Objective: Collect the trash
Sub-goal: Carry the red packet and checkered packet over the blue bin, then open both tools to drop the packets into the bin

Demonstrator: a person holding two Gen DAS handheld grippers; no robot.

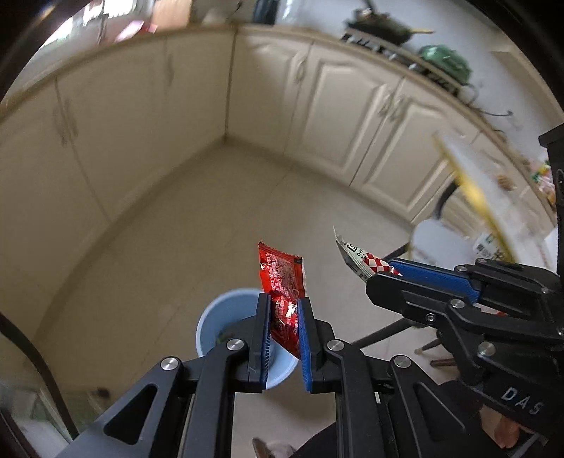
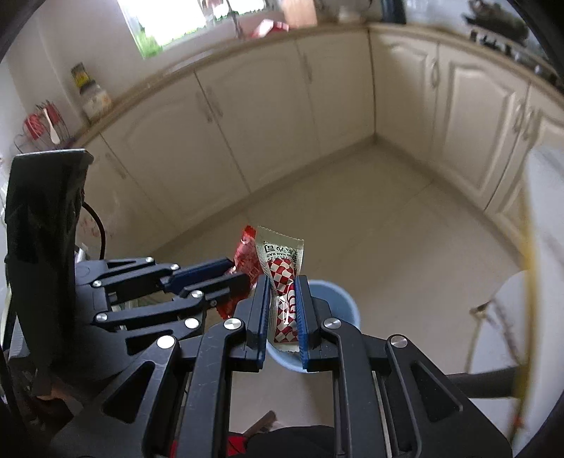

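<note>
My left gripper (image 1: pixel 284 303) is shut on a red sauce packet (image 1: pixel 281 278), which sticks up from between the blue pads. Right below it on the floor stands a light blue bin (image 1: pixel 229 313). My right gripper (image 2: pixel 282 285) is shut on a red-and-white checked packet (image 2: pixel 282 278), and the blue bin (image 2: pixel 338 299) lies under and behind it. In the left wrist view the right gripper (image 1: pixel 379 269) comes in from the right with the checked packet (image 1: pixel 359 259). In the right wrist view the left gripper (image 2: pixel 236 269) reaches in from the left with the red packet (image 2: pixel 246 253).
Cream kitchen cabinets (image 1: pixel 338 116) run round the corner behind a beige tiled floor (image 1: pixel 197 225). A table with a yellow edge (image 1: pixel 472 190) and dark legs stands at the right. A stove with a pan (image 1: pixel 384 24) sits on the counter. A white chair (image 2: pixel 507 299) is at the right.
</note>
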